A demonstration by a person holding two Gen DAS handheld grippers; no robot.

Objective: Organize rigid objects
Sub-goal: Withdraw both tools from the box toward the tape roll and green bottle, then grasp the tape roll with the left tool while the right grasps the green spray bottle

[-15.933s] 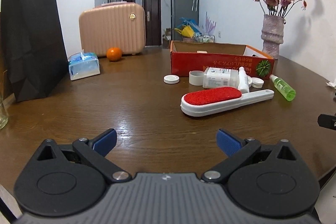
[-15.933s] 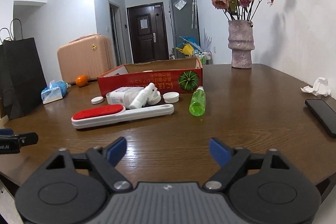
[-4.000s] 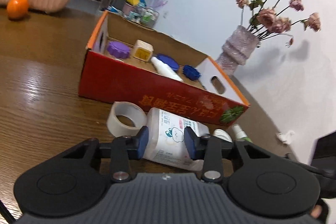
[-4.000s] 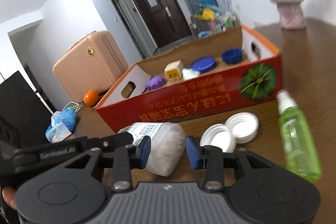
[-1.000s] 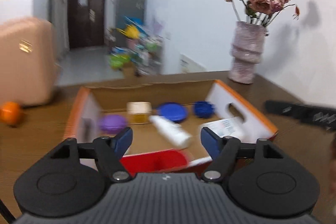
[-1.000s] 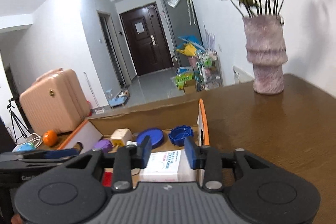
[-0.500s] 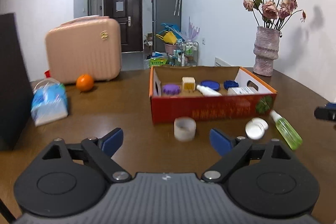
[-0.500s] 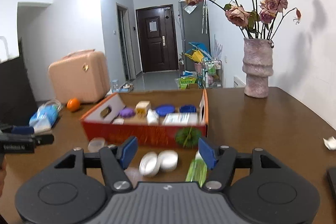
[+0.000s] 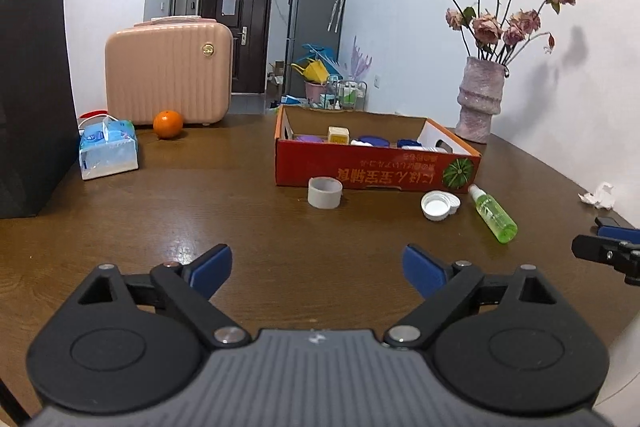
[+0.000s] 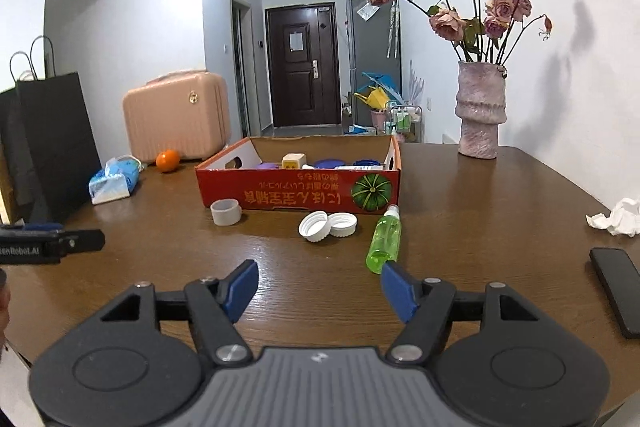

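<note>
A red cardboard box [image 9: 376,174] [image 10: 298,193] stands on the brown table and holds several lids, a cube and white bottles. In front of it lie a tape roll [image 9: 325,192] [image 10: 226,211], two white caps [image 9: 438,205] [image 10: 327,225] and a green spray bottle [image 9: 494,215] [image 10: 385,239]. My left gripper [image 9: 318,269] is open and empty, well back from these things. My right gripper [image 10: 318,287] is open and empty, its right fingertip close to the green bottle's base.
A black paper bag [image 9: 32,99], a tissue pack [image 9: 107,153], an orange [image 9: 168,124] and a pink suitcase [image 9: 170,83] stand at the left and back. A vase of flowers [image 10: 480,107] is back right. A crumpled tissue [image 10: 616,217] and a black phone [image 10: 618,289] lie at the right.
Both grippers have pulled back and away from the box and opened wide. The white bottle and the lint brush now lie in the box, gone from the table.
</note>
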